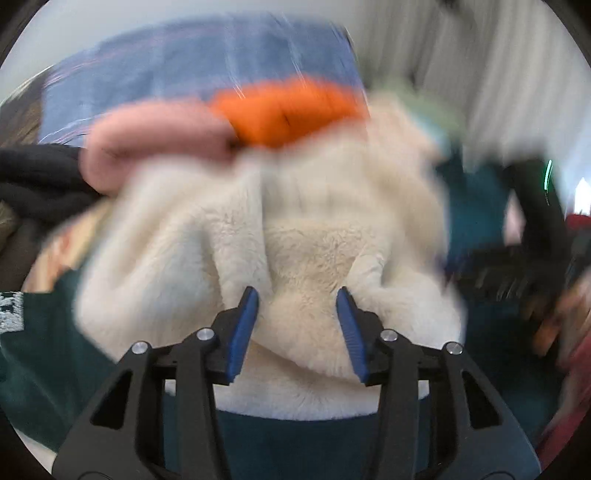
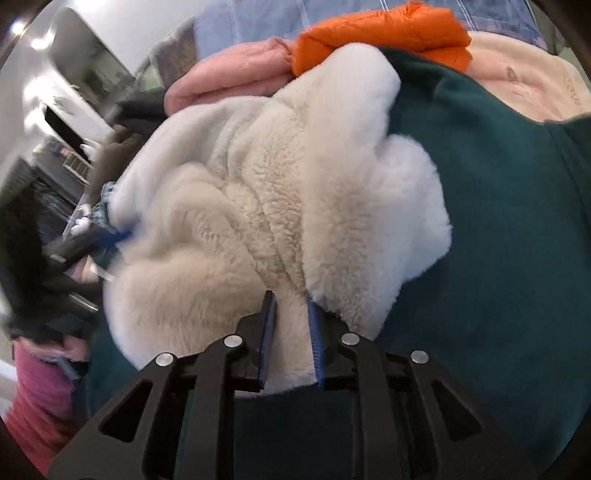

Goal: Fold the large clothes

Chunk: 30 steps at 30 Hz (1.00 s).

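A cream fleece garment (image 1: 295,221) (image 2: 258,203) lies bunched on top of a dark green garment (image 1: 48,350) (image 2: 498,221). My left gripper (image 1: 297,299) stands open at its near edge, with a hump of fleece between the blue pads (image 1: 243,325); the view is blurred. My right gripper (image 2: 291,301) is narrowly shut on a fold of the fleece at its near edge. In the right wrist view, a blue fingertip (image 2: 122,234) of the left gripper shows at the fleece's left side.
Behind the fleece lie an orange puffer jacket (image 1: 288,110) (image 2: 388,33), a pink jacket (image 1: 155,136) (image 2: 229,74) and a pale pink fleece (image 2: 524,85), all on blue bedding (image 1: 184,62). Dark clothing (image 1: 37,177) sits at the left. A red sleeve (image 2: 33,398) shows.
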Available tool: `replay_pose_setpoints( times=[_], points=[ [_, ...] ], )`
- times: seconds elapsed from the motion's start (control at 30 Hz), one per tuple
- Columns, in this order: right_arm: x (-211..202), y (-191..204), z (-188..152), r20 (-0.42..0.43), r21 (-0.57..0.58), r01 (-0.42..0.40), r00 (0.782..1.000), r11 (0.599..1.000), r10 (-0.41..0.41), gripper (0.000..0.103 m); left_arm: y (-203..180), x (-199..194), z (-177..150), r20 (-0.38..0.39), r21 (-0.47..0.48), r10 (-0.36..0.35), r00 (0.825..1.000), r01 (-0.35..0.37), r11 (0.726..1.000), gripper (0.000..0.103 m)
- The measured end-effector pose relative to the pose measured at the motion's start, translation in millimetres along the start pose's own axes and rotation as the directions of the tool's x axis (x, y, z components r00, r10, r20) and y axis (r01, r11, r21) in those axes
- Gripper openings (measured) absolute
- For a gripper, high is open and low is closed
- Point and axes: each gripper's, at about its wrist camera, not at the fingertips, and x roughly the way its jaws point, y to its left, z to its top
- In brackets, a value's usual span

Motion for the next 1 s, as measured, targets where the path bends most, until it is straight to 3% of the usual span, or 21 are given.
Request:
replay_pose_setpoints(
  times=[0.03, 0.07, 0.13, 0.17, 0.2, 0.23, 0.27, 0.37, 0.47, 0.5, 0.53, 0.57, 0.6, 0.67, 0.73, 0.77, 0.8, 0.87, 0.93, 1.0],
  points=[
    [-11, -2, -5, 0.007, -0.001, -0.028, 1.000, 1.000, 0.028, 0.019, -12, 0, -14, 0.032, 0.065, 0.059, 0.998, -0.061, 0.996, 0.046],
    [-20, -5, -7, 0.007, 0.018, -0.053, 0.999, 0.998, 0.053, 0.020, -16, -7, -17, 0.058, 0.083, 0.073, 0.996, -0.078, 0.994, 0.046],
    [-48, -15, -6, 0.070, 0.067, -0.098, 0.993, 0.993, 0.094, 0.025, -15, -20, -10, 0.045, 0.046, 0.065, 0.997, -0.067, 0.997, 0.046],
    [-59, -20, -2, 0.102, 0.082, -0.097, 0.991, 0.992, 0.089, 0.036, -14, -32, -4, 0.056, 0.012, 0.038, 0.998, -0.039, 0.999, 0.046],
    [-67, -25, 1, 0.127, 0.105, -0.093, 0.989, 0.990, 0.079, 0.045, -16, -40, -1, 0.070, 0.003, 0.013, 0.997, -0.014, 1.000, 0.053],
    [-75, -34, 6, 0.146, 0.152, -0.098, 0.986, 0.984, 0.075, 0.067, -25, -54, 2, 0.095, 0.012, -0.040, 0.995, 0.039, 0.999, 0.059],
    [-77, -44, 10, 0.154, 0.195, -0.116, 0.984, 0.974, 0.087, 0.077, -32, -59, 4, 0.106, 0.028, -0.063, 0.992, 0.061, 0.998, 0.071],
    [-56, -76, 20, 0.118, 0.367, -0.213, 0.976, 0.905, 0.182, 0.077, -82, -69, -2, 0.118, 0.169, -0.129, 0.985, 0.108, 0.980, 0.084],
    [-10, -95, 28, 0.050, 0.556, -0.305, 0.941, 0.773, 0.335, 0.077, -123, -36, -13, 0.061, 0.313, -0.009, 0.998, -0.010, 0.950, 0.086],
    [-1, -98, 30, 0.059, 0.591, -0.301, 0.942, 0.749, 0.332, 0.072, -132, -15, -17, 0.024, 0.339, 0.031, 0.999, -0.037, 0.940, 0.082],
    [-4, -97, 38, 0.106, 0.583, -0.308, 0.946, 0.752, 0.305, 0.050, -134, -3, -20, 0.004, 0.349, 0.050, 0.999, -0.048, 0.936, 0.073],
    [-11, -92, 47, 0.150, 0.530, -0.319, 0.947, 0.786, 0.283, 0.038, -135, 6, -21, -0.004, 0.365, 0.079, 0.997, -0.072, 0.928, 0.048],
    [-26, -78, 60, 0.204, 0.419, -0.308, 0.948, 0.854, 0.242, 0.036, -133, 13, -18, 0.004, 0.375, 0.130, 0.992, -0.122, 0.919, 0.033],
    [-47, -58, 69, 0.282, 0.271, -0.257, 0.943, 0.928, 0.178, 0.034, -118, 3, -4, 0.038, 0.309, 0.080, 0.996, -0.088, 0.947, 0.025],
    [-58, -46, 66, 0.292, 0.205, -0.167, 0.951, 0.964, 0.103, 0.035, -107, -11, 5, 0.057, 0.252, 0.030, 0.998, -0.043, 0.967, 0.024],
    [-57, -48, 62, 0.264, 0.213, -0.109, 0.963, 0.971, 0.050, 0.044, -106, -13, 7, 0.060, 0.253, 0.021, 0.998, -0.035, 0.967, 0.024],
    [-51, -55, 53, 0.202, 0.246, 0.026, 0.976, 0.969, -0.078, 0.052, -107, -14, 3, 0.053, 0.278, 0.025, 0.998, -0.039, 0.960, 0.024],
    [-45, -68, 39, 0.124, 0.273, 0.179, 0.968, 0.945, -0.219, 0.063, -111, -2, -12, 0.012, 0.331, 0.057, 0.998, -0.058, 0.942, 0.026],
    [-51, -73, 31, 0.149, 0.320, 0.102, 0.976, 0.942, -0.157, 0.064, -112, 8, -24, 0.005, 0.360, 0.071, 0.997, -0.068, 0.931, 0.030],
    [-63, -62, 29, 0.185, 0.310, 0.127, 0.964, 0.942, -0.191, 0.064, -115, 9, -24, 0.019, 0.378, 0.085, 0.996, -0.085, 0.922, 0.036]
  ],
)
